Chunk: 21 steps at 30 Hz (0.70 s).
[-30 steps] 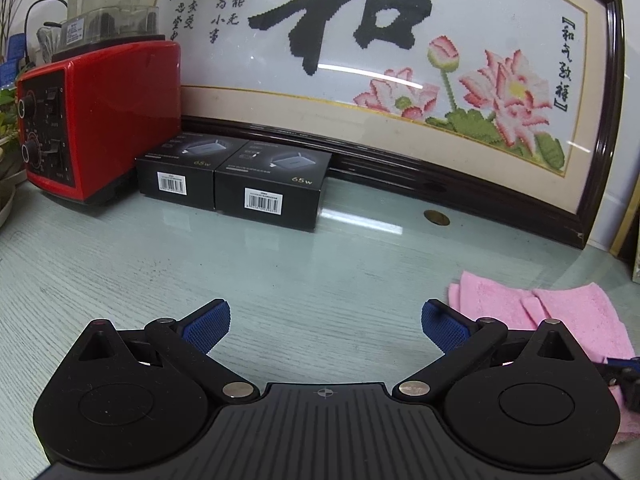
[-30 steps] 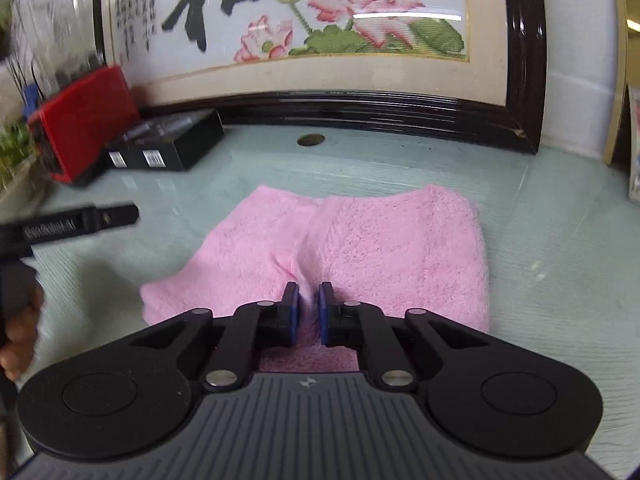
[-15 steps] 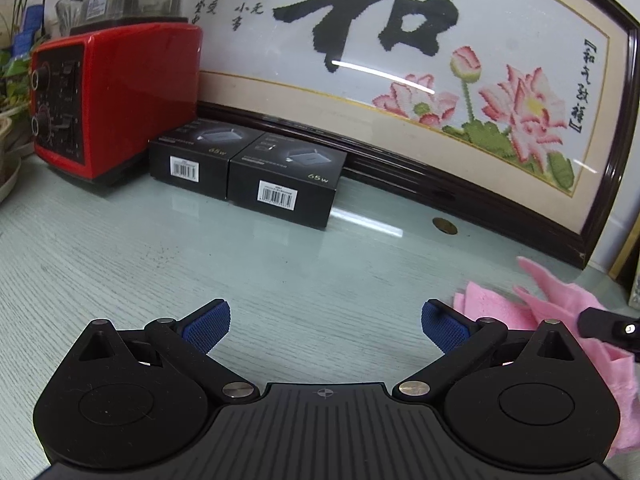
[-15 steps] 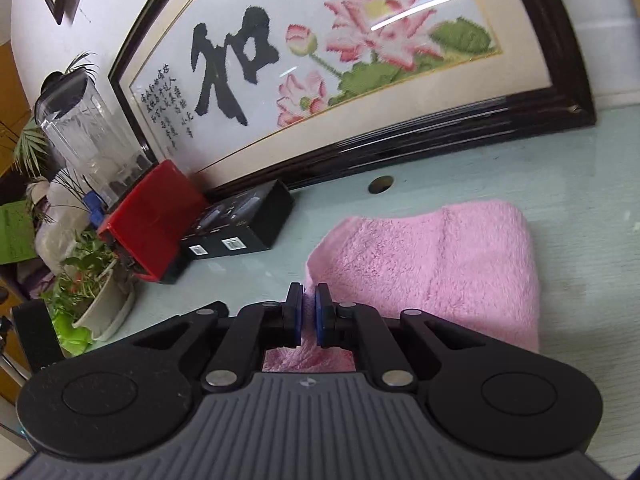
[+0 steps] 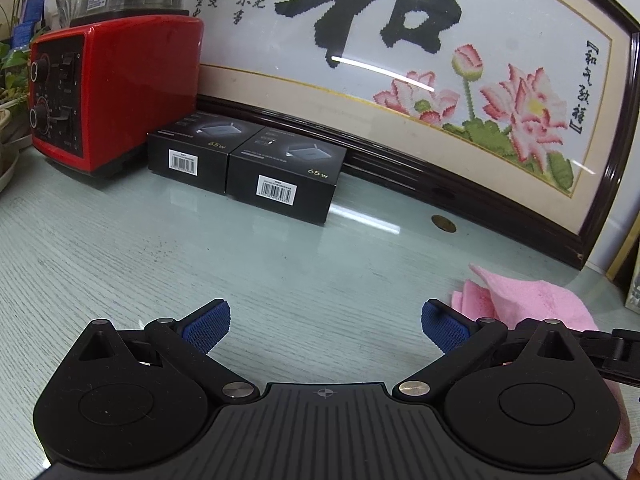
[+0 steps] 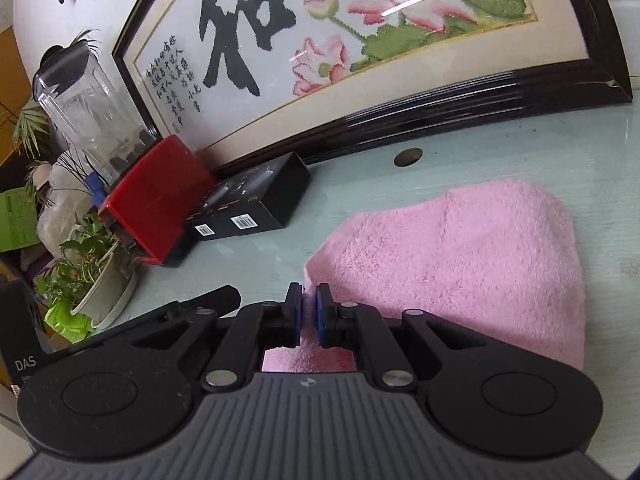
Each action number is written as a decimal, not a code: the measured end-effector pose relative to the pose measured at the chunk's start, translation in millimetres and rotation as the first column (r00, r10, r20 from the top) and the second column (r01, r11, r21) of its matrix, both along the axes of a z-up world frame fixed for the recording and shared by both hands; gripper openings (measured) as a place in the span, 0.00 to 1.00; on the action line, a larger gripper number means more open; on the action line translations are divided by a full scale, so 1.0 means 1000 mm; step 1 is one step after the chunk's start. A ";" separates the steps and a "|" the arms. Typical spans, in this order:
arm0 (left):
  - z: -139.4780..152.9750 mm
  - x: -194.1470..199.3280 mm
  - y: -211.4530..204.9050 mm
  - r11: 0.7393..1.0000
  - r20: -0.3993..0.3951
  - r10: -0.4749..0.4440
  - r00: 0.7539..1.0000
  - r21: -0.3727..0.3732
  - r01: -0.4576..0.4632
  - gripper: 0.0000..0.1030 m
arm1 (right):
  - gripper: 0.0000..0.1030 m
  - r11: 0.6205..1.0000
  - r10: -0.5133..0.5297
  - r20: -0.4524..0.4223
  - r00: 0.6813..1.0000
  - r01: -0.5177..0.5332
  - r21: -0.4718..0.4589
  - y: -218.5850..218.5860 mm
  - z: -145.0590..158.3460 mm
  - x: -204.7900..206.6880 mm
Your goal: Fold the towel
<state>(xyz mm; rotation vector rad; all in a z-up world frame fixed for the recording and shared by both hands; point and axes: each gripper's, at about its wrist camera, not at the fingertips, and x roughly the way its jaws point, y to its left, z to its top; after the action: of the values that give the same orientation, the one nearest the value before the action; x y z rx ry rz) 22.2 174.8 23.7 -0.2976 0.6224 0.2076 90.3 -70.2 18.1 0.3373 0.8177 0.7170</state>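
Note:
A pink towel (image 6: 460,264) lies on the pale glass-topped table (image 6: 540,152). My right gripper (image 6: 308,308) is shut on the towel's near left edge and holds that part lifted and drawn over the rest. In the left wrist view the towel (image 5: 532,300) shows at the far right, with a raised corner. My left gripper (image 5: 324,320) is open and empty, low over bare table to the left of the towel. Part of the right gripper (image 5: 608,348) shows at that view's right edge.
A large framed embroidery (image 5: 400,80) leans against the wall at the table's back. Two black boxes (image 5: 244,160) and a red blender (image 5: 112,88) stand at the back left. A potted plant (image 6: 92,272) stands by the left edge. A round hole (image 5: 443,224) is in the tabletop.
My right gripper has lifted the towel's near edge and swung left, tilting its view. The left gripper has shifted a little toward the boxes and stayed open.

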 end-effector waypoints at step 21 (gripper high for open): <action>0.003 -0.008 -0.062 0.910 0.154 -0.414 0.897 0.076 0.407 1.00 | 0.69 0.895 -0.033 -0.181 0.983 0.110 0.433 -0.144 -0.003 0.004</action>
<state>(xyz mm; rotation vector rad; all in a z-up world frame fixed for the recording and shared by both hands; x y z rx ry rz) 13.8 113.0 26.4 -0.1344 0.5004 -0.2110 94.1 -214.1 15.0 0.8463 0.7922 0.8100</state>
